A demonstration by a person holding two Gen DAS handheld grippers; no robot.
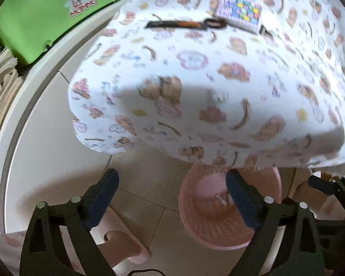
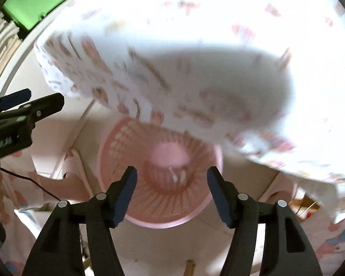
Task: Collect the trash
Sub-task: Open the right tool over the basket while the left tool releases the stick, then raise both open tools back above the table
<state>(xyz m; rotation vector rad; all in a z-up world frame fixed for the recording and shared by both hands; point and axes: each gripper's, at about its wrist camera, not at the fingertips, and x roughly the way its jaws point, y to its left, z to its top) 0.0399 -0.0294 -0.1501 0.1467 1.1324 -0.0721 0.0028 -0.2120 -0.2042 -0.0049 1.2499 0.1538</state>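
In the left wrist view, the left gripper [image 1: 172, 197] points steeply down with its jaws spread wide and nothing between them. Its dark blue pads [image 1: 102, 197] frame tiled floor [image 1: 149, 184] on the left and a pink slatted wastebasket [image 1: 209, 225] on the right. The wastebasket stands on the floor in the lower centre of the frame, partly tucked under the edge of the bench [image 1: 207, 73], which is draped in a white cloth printed with bears and hearts. In the bottom of the wastebasket lie a few small pale scraps of trash [image 1: 222, 199]; they are too small to identify.

On the bench near the top of the frame lie a black and orange strip-shaped object [image 1: 177, 24], blurred, and beside it a lilac box with bright coloured patches [image 1: 240, 11]. In the upper left sits a green case with a daisy printed on it [image 1: 41, 16].

In the right wrist view, the right gripper [image 2: 172, 195] also aims down, directly over the wastebasket [image 2: 158, 179], which fills the lower centre. Its jaws stand moderately apart and empty. The same pale scraps [image 2: 178, 174] show at the basket's bottom. The left gripper [image 2: 27, 105] enters from the left edge, seen side-on. A thin black cable [image 2: 34, 184] runs across the lower left.
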